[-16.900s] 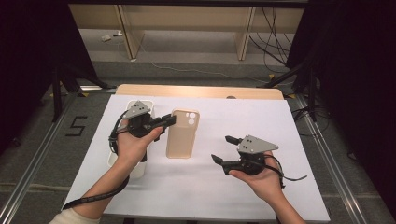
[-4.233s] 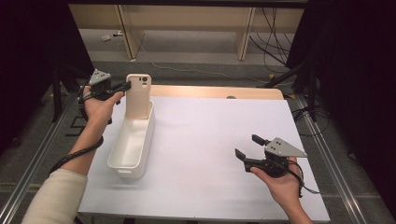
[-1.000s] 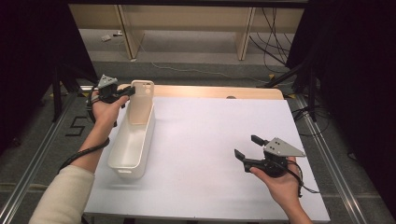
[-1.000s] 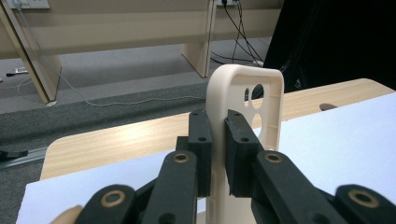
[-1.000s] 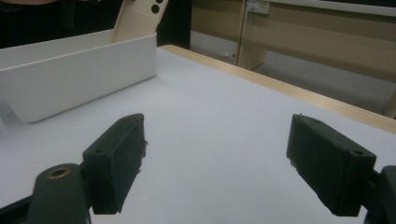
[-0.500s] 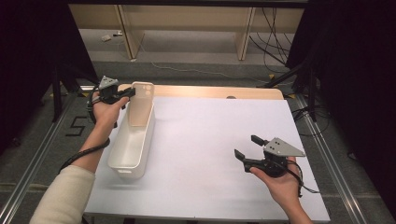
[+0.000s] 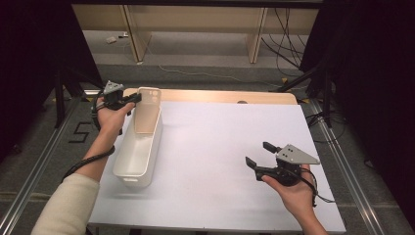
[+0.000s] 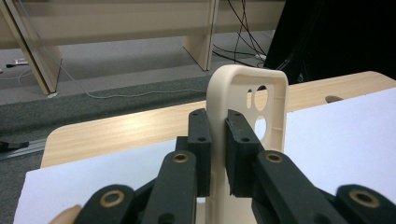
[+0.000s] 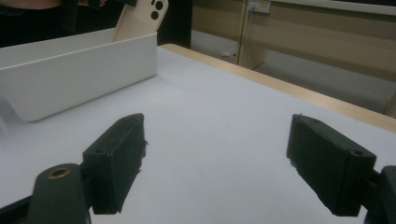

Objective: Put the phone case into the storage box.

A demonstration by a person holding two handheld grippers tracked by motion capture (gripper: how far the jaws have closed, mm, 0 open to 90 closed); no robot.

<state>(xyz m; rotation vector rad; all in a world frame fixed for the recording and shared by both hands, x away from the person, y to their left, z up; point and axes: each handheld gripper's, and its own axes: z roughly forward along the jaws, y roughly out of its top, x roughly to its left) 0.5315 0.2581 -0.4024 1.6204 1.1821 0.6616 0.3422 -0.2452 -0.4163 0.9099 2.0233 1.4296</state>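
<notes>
Phone case [image 7: 147, 111] of beige colour was held by the left claw [image 7: 128, 102], whose two black pads were pressed on its side edge from both sides, as the left gripper view showed [image 8: 247, 112]. The case stood nearly upright, its camera cut-outs at the top, and its lower end reached down into the far end of the white bin [image 7: 134, 161], just below the claw. The bin lay on the white tabletop [image 7: 215, 147], its long side running from the claw back toward the person. The left hand [image 7: 110, 117] carried that claw beside the far end of the bin. The right claw [image 7: 258, 154] was well apart, near the other side of the tabletop, in the right hand [image 7: 293, 193]. Its jaws stood wide with nothing between them, and only the bare tabletop was under them.
</notes>
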